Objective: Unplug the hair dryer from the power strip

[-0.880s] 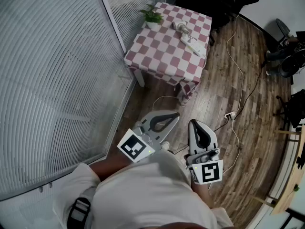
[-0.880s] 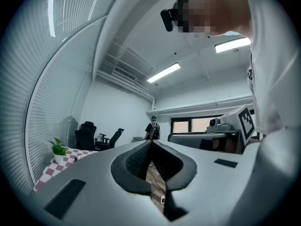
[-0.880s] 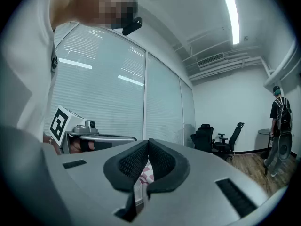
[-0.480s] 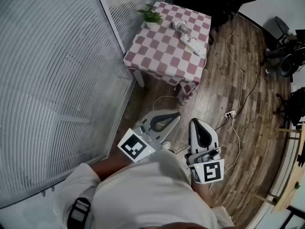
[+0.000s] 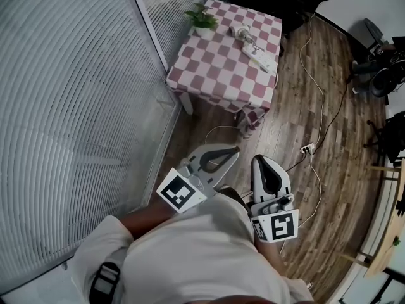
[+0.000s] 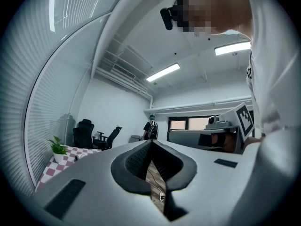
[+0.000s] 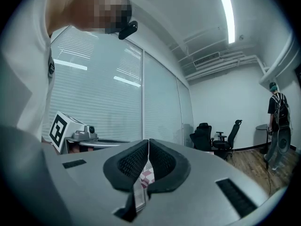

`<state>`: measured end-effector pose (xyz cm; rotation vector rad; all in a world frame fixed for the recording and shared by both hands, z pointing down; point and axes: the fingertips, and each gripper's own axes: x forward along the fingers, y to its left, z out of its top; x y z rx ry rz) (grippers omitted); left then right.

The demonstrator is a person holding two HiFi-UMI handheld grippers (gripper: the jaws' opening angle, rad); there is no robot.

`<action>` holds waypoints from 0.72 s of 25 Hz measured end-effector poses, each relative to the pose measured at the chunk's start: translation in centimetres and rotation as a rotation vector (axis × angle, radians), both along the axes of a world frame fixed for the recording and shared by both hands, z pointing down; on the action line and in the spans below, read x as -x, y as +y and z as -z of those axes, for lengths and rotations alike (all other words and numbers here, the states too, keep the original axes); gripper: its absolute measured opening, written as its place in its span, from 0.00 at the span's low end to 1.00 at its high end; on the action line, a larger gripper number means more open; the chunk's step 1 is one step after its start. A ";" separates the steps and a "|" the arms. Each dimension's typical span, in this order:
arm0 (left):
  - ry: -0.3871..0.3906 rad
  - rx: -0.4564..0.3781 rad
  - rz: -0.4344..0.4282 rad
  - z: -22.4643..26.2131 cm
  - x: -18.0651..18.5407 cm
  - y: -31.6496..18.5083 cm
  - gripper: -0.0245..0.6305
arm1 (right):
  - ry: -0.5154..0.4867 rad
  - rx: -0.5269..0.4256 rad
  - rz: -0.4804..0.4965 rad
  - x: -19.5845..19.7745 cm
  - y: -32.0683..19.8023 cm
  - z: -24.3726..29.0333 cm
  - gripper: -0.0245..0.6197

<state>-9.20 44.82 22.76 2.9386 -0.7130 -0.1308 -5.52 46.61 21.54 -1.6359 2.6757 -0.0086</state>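
Two grippers ride level close to the body, low centre: left gripper (image 5: 223, 157), then right gripper (image 5: 263, 170), each with jaws pressed together on nothing. Likely a carry posture; the approach isn't made yet. Task items sit well apart, upper centre, on a checked tablecloth (image 5: 209, 68): potted plant (image 5: 202, 21), hair dryer (image 5: 241, 35), then white power strip (image 5: 261, 57) just beside it. Plug too small to judge. Room: slatted blinds (image 5: 69, 106) fill the left, wood floor (image 5: 294, 116) runs right, loose cable (image 5: 321, 106) and a floor socket (image 5: 307, 149) across it.
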 end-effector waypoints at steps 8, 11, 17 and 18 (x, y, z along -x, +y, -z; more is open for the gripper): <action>-0.007 -0.004 -0.018 -0.2 1.1 -0.5 0.08 | 0.011 -0.001 -0.015 1.0 -0.6 0.2 0.09; -0.010 0.009 -0.016 -0.5 1.2 -0.7 0.08 | 0.016 0.002 -0.020 0.9 -0.6 0.0 0.09; -0.011 0.014 -0.016 -1.0 0.9 -2.0 0.08 | 0.019 0.005 -0.029 0.5 -2.1 -0.7 0.09; -0.013 0.014 -0.016 -1.0 0.8 -2.3 0.08 | 0.019 0.004 -0.030 0.4 -2.4 -0.6 0.09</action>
